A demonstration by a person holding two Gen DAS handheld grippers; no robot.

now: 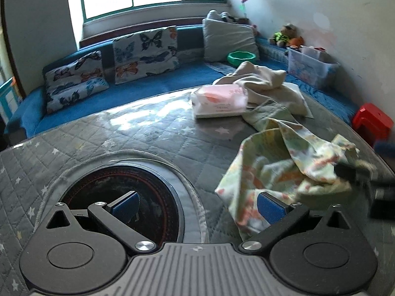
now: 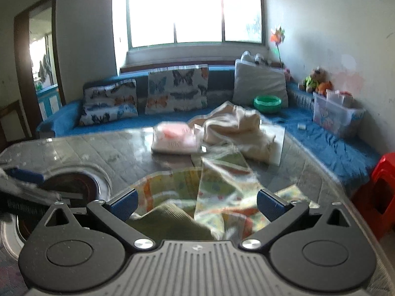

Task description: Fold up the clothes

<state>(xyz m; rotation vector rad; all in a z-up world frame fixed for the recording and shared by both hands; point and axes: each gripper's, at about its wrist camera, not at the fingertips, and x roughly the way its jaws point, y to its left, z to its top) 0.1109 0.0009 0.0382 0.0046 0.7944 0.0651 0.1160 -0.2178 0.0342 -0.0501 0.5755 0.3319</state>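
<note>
The left gripper (image 1: 197,206) hangs low over the table (image 1: 148,133), jaws spread wide with nothing between them; its right pad sits just in front of the near edge of the garment (image 1: 284,170) but does not seem to pinch it. The right gripper (image 2: 197,206) is likewise released, jaws wide. It hovers right above the same garment (image 2: 217,197), whose ribbed green band lies below and between the pads, so cloth is under it and not gripped.

The garment is a small printed piece, pale with orange and green shapes, crumpled in a heap on the table's near right part, beside the round recess (image 1: 123,192) set in the tabletop. It looks thin, light and quite limp: it should drape and slide when lifted, and the glossy tabletop will give it little hold. The ribbed band or a hem corner looks the firmest place to pinch, one gripper at each end, so it can be pulled flat before any fold. The blur hides which part is a leg or a sleeve, so I cannot tell what kind of garment it is.

Further back lies a pack of wipes (image 1: 219,103), and beside it a cream cloth (image 1: 266,83), thicker and heaped, seemingly touching the printed piece's far end.

On the sofa (image 1: 148,86) beyond, a green bowl (image 1: 241,58) shows nothing inside from here. A clear bin (image 1: 311,67) by the wall holds things too blurred to name.
</note>
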